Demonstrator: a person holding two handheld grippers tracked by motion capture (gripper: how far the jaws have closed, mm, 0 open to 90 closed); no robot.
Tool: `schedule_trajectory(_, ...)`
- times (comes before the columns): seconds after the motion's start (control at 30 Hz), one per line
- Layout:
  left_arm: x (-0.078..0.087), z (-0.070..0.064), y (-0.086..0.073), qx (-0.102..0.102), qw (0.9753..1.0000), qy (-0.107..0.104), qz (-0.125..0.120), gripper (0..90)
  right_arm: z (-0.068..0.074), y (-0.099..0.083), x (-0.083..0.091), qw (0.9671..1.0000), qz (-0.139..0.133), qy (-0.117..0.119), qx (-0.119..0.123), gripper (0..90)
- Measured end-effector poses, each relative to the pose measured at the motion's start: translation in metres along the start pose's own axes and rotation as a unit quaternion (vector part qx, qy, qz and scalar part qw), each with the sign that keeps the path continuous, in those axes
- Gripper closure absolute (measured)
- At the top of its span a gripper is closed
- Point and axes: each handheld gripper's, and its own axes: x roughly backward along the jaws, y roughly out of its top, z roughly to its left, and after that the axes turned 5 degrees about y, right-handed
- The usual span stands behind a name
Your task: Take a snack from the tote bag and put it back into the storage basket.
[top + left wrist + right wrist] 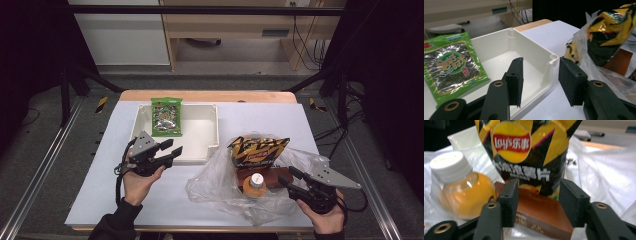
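Here the right tongs (292, 179) stood spread and empty just beside the clear plastic bag (215, 182), facing the brown box (541, 212), orange bottle (461, 192) and chip bag (529, 152) inside it. Left of that bag, the left tongs (172, 149) gaped empty over the white tray (212, 145) holding a green packet (166, 116).

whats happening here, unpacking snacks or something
It looks that way. A person holds a gripper in each hand at a white-topped table. The right gripper, open, points at a brown flat box lying in a clear plastic bag with a black and yellow crisp packet and an orange drink bottle. The left gripper, open and empty, hovers by a white plastic tray holding a green seaweed packet.
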Motion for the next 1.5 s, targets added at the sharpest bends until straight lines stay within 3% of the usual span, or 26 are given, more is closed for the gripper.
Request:
schedule_trajectory(0.3,0.0,-0.008,-0.012,-0.001,0.9999,-0.011,0.009,49.1,-0.002,0.021,-0.007,0.9995,-0.031,-0.01,0.001,28.9)
schedule_trajectory(0.57,0.002,-0.006,-0.027,0.002,0.9998,0.001,0.02,43.1,-0.004,0.037,-0.021,0.9991,-0.04,-0.016,-0.005,17.7)
schedule_trajectory(1.17,0.012,0.006,-0.038,0.01,0.9997,0.007,0.023,38.3,-0.017,0.048,-0.038,0.9988,-0.036,-0.031,-0.006,11.6)
schedule_trajectory(1.5,0.014,0.01,-0.039,0.014,0.9996,0.012,0.021,38.3,-0.021,0.05,-0.059,0.9998,-0.02,-0.007,0.002,11.5)
